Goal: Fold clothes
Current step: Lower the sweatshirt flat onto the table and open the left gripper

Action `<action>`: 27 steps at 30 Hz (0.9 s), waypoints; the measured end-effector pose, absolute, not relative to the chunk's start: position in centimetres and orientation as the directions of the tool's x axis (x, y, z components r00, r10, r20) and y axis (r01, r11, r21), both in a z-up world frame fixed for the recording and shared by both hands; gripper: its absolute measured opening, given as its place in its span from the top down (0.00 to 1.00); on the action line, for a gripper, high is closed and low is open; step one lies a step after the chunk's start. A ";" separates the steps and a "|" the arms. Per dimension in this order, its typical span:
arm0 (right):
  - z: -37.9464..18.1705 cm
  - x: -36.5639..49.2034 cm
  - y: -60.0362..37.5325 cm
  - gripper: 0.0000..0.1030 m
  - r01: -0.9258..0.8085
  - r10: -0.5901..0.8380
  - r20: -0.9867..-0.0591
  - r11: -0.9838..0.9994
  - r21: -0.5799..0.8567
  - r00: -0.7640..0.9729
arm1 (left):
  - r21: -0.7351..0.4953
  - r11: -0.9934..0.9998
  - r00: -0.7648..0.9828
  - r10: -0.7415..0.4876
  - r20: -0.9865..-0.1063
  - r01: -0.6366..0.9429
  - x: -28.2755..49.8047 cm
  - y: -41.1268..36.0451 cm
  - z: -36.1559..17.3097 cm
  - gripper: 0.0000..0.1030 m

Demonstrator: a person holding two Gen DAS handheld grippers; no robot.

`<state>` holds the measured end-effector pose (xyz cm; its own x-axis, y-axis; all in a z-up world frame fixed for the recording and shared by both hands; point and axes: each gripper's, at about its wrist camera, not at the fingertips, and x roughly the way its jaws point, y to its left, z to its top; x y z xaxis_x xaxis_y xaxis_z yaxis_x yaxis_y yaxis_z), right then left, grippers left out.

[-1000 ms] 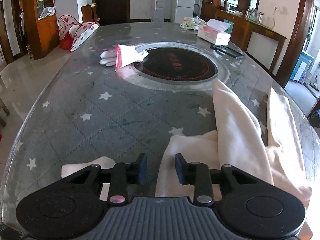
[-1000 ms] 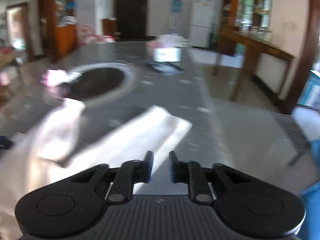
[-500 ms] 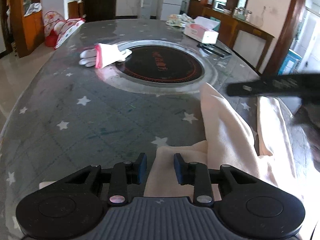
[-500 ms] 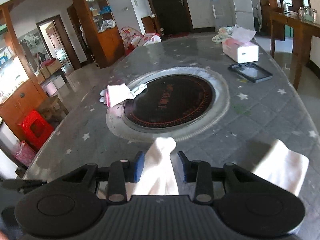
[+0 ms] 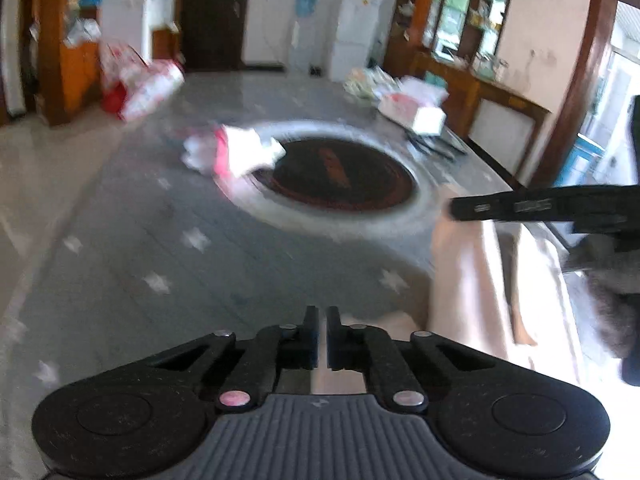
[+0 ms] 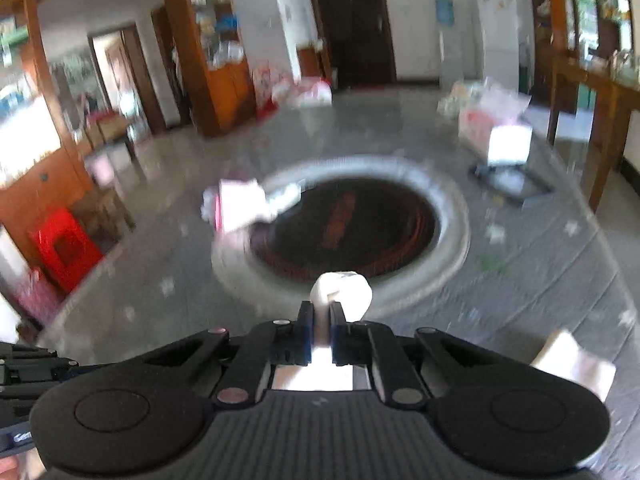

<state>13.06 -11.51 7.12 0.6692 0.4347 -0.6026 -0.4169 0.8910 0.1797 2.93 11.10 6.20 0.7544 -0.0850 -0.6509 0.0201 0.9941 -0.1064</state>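
A cream garment [image 5: 476, 292] lies on the grey star-patterned table [image 5: 160, 248] at the right of the left wrist view. My left gripper [image 5: 322, 316] has its jaws nearly together; pale cloth shows between them lower down, so it looks shut on the garment's edge. My right gripper [image 6: 322, 312] is shut on a bunched tip of the cream garment [image 6: 342, 290], lifted above the table. It shows from the side in the left wrist view [image 5: 540, 208]. Another corner of the garment [image 6: 572, 360] lies at the lower right. Both views are blurred.
A round dark hotplate [image 5: 340, 176] with a pale ring sits mid-table. White and pink gloves [image 5: 232, 152] lie at its left edge. A tissue box [image 5: 412, 110] and a dark tray [image 6: 512, 184] stand at the far right. Cabinets and a red stool [image 6: 64, 248] stand beyond the table.
Both grippers have closed: the right one on the garment's tip, the left one on its near edge. Both views have risen and are blurred by motion.
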 end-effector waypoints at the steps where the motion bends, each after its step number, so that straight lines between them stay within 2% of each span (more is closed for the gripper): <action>1: 7.8 12.9 -11.9 0.94 -0.412 0.434 -0.575 0.894 0.178 0.694 | -0.107 0.994 0.771 -0.069 -0.633 0.001 2.9 11.5 6.7 0.97; 3: 8.7 12.6 -12.5 0.93 -0.403 0.428 -0.522 0.900 0.168 0.738 | -0.137 0.990 0.784 -0.063 -0.617 -0.029 3.2 12.6 7.3 0.97; 6: 8.7 13.2 -12.9 0.93 -0.371 0.395 -0.538 0.915 0.157 0.745 | -0.165 0.985 0.763 -0.074 -0.642 -0.042 4.1 13.5 7.4 0.96; 7: 8.4 13.3 -12.9 0.93 -0.364 0.380 -0.552 0.920 0.145 0.742 | -0.183 0.983 0.746 -0.100 -0.658 -0.029 4.4 13.5 7.0 0.93; 9: 7.7 13.3 -12.8 0.93 -0.341 0.332 -0.590 0.935 0.100 0.736 | -0.218 0.976 0.704 -0.146 -0.695 -0.013 5.0 13.2 5.9 0.85; 14: 6.9 12.5 -13.7 0.93 -0.318 0.293 -0.618 0.945 0.073 0.730 | -0.202 0.979 0.670 -0.158 -0.725 0.012 6.3 11.3 4.2 0.54; 16: 7.0 12.2 -14.5 0.93 -0.312 0.289 -0.619 0.947 0.075 0.730 | -0.194 0.981 0.675 -0.160 -0.720 0.026 6.7 10.9 4.2 0.49; 22: 7.6 10.3 -16.8 0.93 -0.312 0.298 -0.609 0.946 0.087 0.735 | -0.170 0.983 0.690 -0.167 -0.704 0.065 8.0 9.4 4.2 0.46; 24: 7.5 9.7 -17.5 0.93 -0.312 0.302 -0.609 0.946 0.093 0.734 | -0.161 0.984 0.695 -0.170 -0.699 0.078 8.5 8.9 4.1 0.48; 26: 7.2 9.1 -18.0 0.93 -0.311 0.305 -0.612 0.945 0.101 0.730 | -0.158 0.981 0.680 -0.191 -0.708 0.111 9.1 8.3 3.9 0.59; 27: 7.0 8.8 -18.3 0.93 -0.310 0.307 -0.614 0.945 0.105 0.727 | -0.156 0.979 0.671 -0.202 -0.714 0.129 9.5 8.0 3.7 0.59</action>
<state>8.84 -18.28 7.02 0.7273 0.3072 -0.6138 -0.3104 0.9448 0.1051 9.45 8.01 3.70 0.6708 -0.2020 -0.7136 0.1286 0.9793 -0.1564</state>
